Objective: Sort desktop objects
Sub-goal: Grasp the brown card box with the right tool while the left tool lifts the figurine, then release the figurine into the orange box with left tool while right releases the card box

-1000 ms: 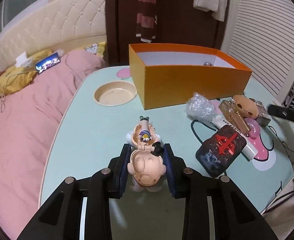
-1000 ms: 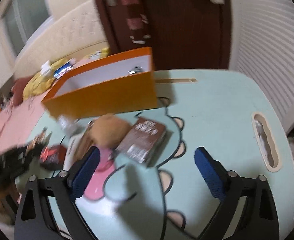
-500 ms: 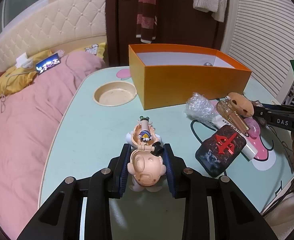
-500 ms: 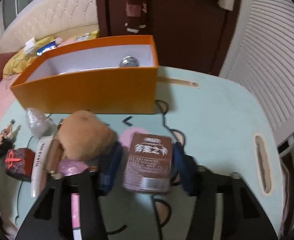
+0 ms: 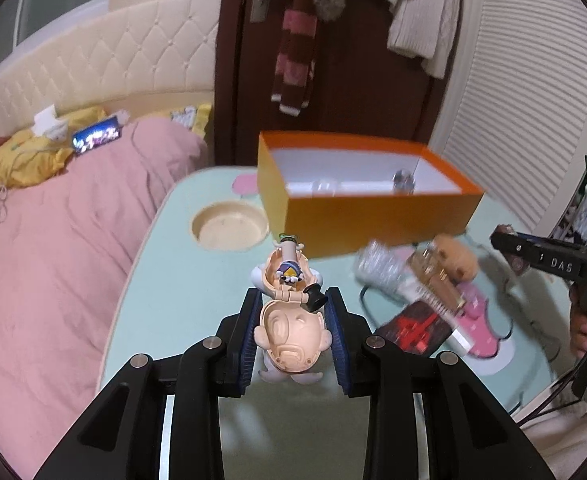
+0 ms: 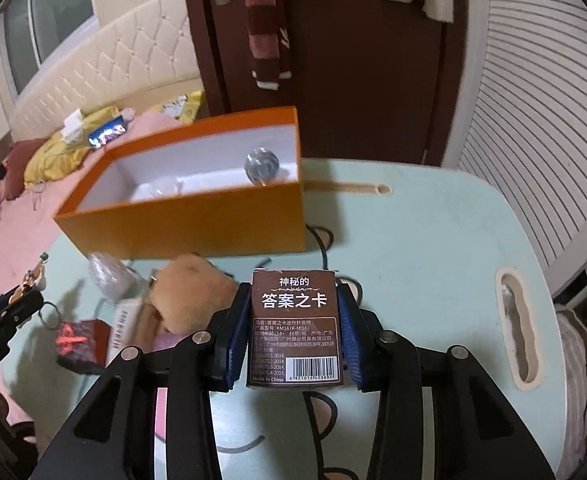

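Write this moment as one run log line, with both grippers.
left gripper: shut on figurine | right gripper: shut on brown card box | orange box: open, ahead

Black plastic left gripper (image 5: 293,332), blue ribbed pads (image 5: 250,344), silver screws. Right gripper (image 6: 293,330) identical. Bare-skinned hand (image 5: 585,324) at right edge.
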Action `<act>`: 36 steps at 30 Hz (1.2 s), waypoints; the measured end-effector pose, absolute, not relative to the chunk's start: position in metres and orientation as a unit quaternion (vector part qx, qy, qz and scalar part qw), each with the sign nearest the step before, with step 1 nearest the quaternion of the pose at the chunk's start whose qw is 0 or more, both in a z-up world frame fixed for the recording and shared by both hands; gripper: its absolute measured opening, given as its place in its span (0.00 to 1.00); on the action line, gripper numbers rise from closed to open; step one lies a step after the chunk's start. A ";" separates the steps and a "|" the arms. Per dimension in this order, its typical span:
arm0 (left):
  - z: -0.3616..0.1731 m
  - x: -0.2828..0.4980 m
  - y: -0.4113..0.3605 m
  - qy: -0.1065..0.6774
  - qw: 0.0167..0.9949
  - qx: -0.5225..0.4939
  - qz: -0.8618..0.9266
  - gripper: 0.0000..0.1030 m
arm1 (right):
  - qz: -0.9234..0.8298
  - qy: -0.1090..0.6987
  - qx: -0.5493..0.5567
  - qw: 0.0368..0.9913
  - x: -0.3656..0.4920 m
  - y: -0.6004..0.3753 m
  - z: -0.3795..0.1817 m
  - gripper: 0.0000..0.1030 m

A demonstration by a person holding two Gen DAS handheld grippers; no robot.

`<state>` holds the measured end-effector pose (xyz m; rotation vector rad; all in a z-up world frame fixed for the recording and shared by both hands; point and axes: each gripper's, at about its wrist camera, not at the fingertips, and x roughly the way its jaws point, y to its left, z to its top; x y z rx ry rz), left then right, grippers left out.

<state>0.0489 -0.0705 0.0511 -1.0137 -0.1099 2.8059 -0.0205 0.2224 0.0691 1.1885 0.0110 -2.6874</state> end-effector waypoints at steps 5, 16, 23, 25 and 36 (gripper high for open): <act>0.076 0.034 -0.064 -0.033 0.095 -0.318 0.943 0.29 | -0.917 0.005 0.378 0.127 -0.023 0.213 0.093 0.41; 0.106 -0.033 -0.041 -0.024 0.129 -0.303 0.944 0.29 | -0.920 -0.003 0.349 0.177 -0.070 0.186 0.124 0.41; 0.098 -0.079 -0.029 -0.026 0.136 -0.328 0.935 0.29 | -0.911 0.000 0.364 0.192 -0.118 0.161 0.118 0.41; 0.092 -0.088 -0.026 -0.028 0.137 -0.338 0.931 0.29 | -0.908 -0.004 0.373 0.193 -0.130 0.156 0.114 0.41; 0.077 -0.103 -0.026 -0.041 0.123 -0.340 0.931 0.52 | -0.903 -0.018 0.388 0.182 -0.165 0.149 0.089 0.53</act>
